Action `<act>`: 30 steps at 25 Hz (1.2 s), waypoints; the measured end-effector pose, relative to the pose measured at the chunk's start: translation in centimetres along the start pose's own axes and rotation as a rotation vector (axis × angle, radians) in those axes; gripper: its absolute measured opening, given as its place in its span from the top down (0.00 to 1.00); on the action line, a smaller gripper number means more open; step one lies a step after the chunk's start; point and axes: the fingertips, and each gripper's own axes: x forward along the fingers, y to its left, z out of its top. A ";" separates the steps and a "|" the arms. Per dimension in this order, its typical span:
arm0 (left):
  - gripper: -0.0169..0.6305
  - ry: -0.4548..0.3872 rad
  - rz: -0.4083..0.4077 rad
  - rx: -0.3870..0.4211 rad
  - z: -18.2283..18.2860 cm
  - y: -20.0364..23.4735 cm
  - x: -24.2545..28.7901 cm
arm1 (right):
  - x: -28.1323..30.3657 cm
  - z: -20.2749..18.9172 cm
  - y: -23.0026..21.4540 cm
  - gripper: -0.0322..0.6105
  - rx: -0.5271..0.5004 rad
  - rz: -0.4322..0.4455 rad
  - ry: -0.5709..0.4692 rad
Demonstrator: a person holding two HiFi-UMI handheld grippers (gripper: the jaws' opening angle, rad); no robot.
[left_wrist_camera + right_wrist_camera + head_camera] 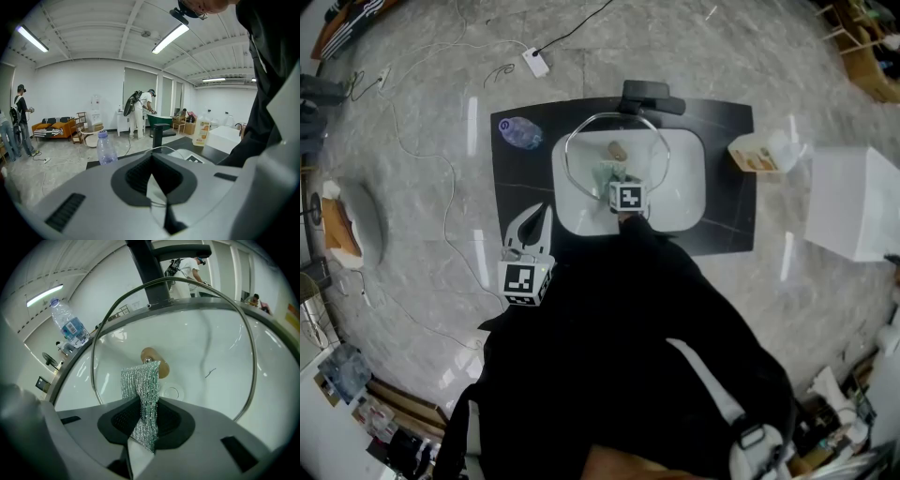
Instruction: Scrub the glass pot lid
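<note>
The glass pot lid (pixel 598 141) with a steel rim and a wooden knob (pixel 618 149) lies in the white sink (pixel 686 187). My right gripper (pixel 617 180) hovers over the lid's near side, shut on a silvery green scrubbing cloth (pixel 609 172). In the right gripper view the cloth (pixel 143 390) hangs from the right gripper (pixel 140 430), its free end just in front of the knob (pixel 153 360) on the lid (pixel 206 343). My left gripper (pixel 545 210) stands left of the sink over the black counter, apart from the lid. That left gripper (pixel 157 187) is shut and holds nothing.
A black faucet (pixel 649 97) rises behind the sink. A plastic water bottle (pixel 517 132) stands at the counter's back left, and a soap bottle (pixel 764 155) at its right. A white box (pixel 853 202) stands further right. Cables (pixel 441 159) trail over the floor.
</note>
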 end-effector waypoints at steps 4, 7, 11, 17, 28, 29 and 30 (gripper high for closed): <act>0.97 -0.003 -0.010 0.006 0.1 -0.2 0.3 | -0.2 0.4 -0.4 0.83 0.009 0.004 -0.025; 0.97 -0.004 -0.021 0.013 0.3 -0.5 0.5 | -0.3 -1.3 -0.8 0.83 0.054 0.000 0.040; 0.97 -0.008 -0.034 0.014 0.6 -0.8 0.7 | -1.0 -0.4 -2.0 0.83 0.042 -0.041 -0.002; 0.97 -0.013 -0.060 0.030 0.8 -1.4 1.2 | -1.3 -1.8 -2.5 0.83 0.102 -0.029 0.044; 0.97 -0.022 -0.085 0.030 1.3 -2.1 1.6 | -2.5 -1.7 -5.8 0.83 0.090 -0.131 0.010; 0.97 -0.025 -0.087 0.026 1.4 -2.1 1.7 | -2.5 -1.4 -5.4 0.83 0.100 -0.105 -0.007; 0.97 -0.025 -0.090 0.031 1.4 -2.1 1.7 | -2.4 -1.1 -5.0 0.83 0.108 -0.083 -0.021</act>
